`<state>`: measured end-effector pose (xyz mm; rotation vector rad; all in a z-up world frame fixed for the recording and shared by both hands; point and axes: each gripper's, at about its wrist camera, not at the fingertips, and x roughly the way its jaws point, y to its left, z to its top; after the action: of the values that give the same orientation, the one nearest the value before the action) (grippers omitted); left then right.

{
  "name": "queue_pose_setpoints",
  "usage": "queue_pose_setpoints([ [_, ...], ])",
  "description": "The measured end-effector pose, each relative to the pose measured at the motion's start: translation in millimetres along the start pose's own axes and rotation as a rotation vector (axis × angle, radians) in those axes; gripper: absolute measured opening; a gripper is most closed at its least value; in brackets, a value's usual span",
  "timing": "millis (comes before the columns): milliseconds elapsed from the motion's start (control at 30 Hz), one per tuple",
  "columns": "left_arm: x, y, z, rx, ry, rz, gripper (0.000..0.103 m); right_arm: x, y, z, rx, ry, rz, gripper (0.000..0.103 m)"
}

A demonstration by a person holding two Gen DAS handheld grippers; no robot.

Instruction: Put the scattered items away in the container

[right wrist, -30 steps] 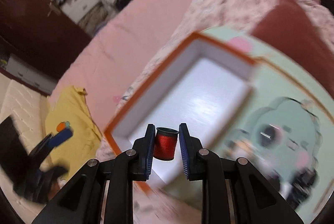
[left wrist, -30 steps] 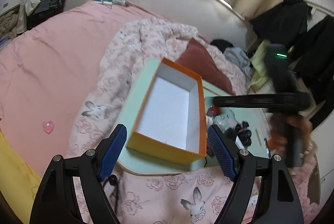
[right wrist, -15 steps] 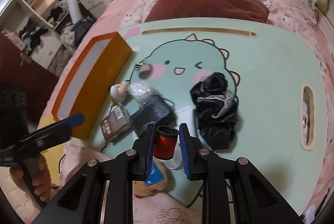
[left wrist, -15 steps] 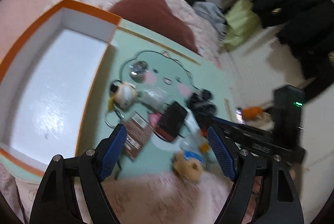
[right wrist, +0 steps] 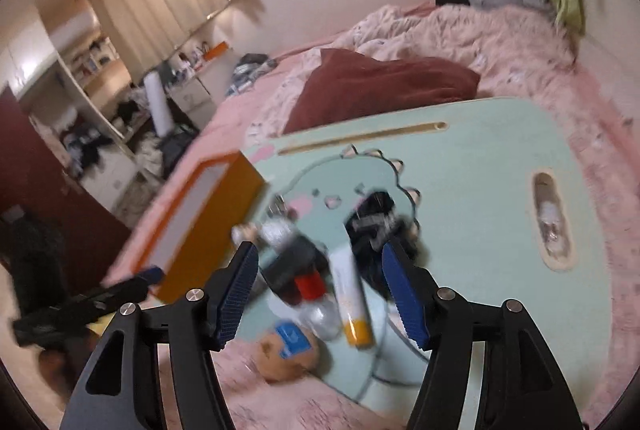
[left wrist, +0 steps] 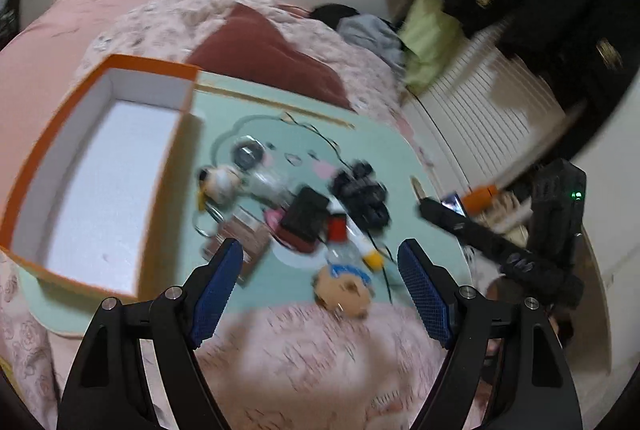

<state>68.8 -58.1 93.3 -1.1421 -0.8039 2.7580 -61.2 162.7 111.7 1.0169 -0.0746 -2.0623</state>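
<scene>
An orange box (left wrist: 100,165) with a bare white inside stands on the left of the mint lap table (left wrist: 384,149). To its right lies a pile of small items: a red thread spool (right wrist: 310,285), a white tube with a yellow cap (right wrist: 352,304), a black cloth bundle (right wrist: 376,226) and a brown plush (right wrist: 288,346). My right gripper (right wrist: 320,294) hovers over the pile with its jaws opening. The spool lies loose between the fingers, clear of both pads. My left gripper (left wrist: 320,282) is open and empty above the table's near edge, with the spool (left wrist: 337,226) just ahead.
The lap table rests on a pink floral quilt (left wrist: 304,358) on a bed, with a dark red pillow (right wrist: 376,89) behind it. A small white plush (left wrist: 220,181) and a black case (left wrist: 306,216) lie in the pile. Dark clothes and a white slatted panel (left wrist: 492,133) are at the right.
The right gripper swung from over the box to the item pile, then spread its jaws and let go of the red spool. The left gripper moved right, still open.
</scene>
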Motion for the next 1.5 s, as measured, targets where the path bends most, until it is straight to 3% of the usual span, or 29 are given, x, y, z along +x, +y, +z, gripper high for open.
queue_pose_setpoints([
  [33,3.0,-0.3,-4.0,0.006,0.008,-0.005,0.08,0.9,1.6,-12.6,-0.01,-0.019,-0.02,0.064],
  [167,21.4,-3.7,-23.4,0.086,0.061,0.107,0.08,15.2,6.4,-63.4,-0.076,-0.041,-0.182,0.064],
  [267,36.1,-4.2,-40.6,0.126,0.113,0.136,0.08,22.5,6.1,-71.8,-0.085,-0.023,-0.23,0.064],
  [367,51.8,7.5,-48.5,0.075,0.167,0.121,0.08,27.4,6.2,-70.4,-0.099,-0.01,-0.277,0.066],
  [533,46.1,15.3,-45.4,0.029,0.165,0.079,0.081,43.2,2.9,-75.7,-0.119,0.067,-0.283,0.07],
  [767,51.6,9.2,-44.6,0.048,0.178,0.1,0.083,48.2,10.0,-81.6,-0.199,0.101,-0.305,0.078],
  [1033,54.2,14.5,-43.6,0.031,0.184,0.059,0.089,50.0,9.1,-80.7,-0.206,0.109,-0.311,0.082],
  [1500,50.7,21.9,-41.6,-0.035,0.158,0.006,0.09,51.9,6.7,-80.6,-0.197,0.114,-0.318,0.089],
])
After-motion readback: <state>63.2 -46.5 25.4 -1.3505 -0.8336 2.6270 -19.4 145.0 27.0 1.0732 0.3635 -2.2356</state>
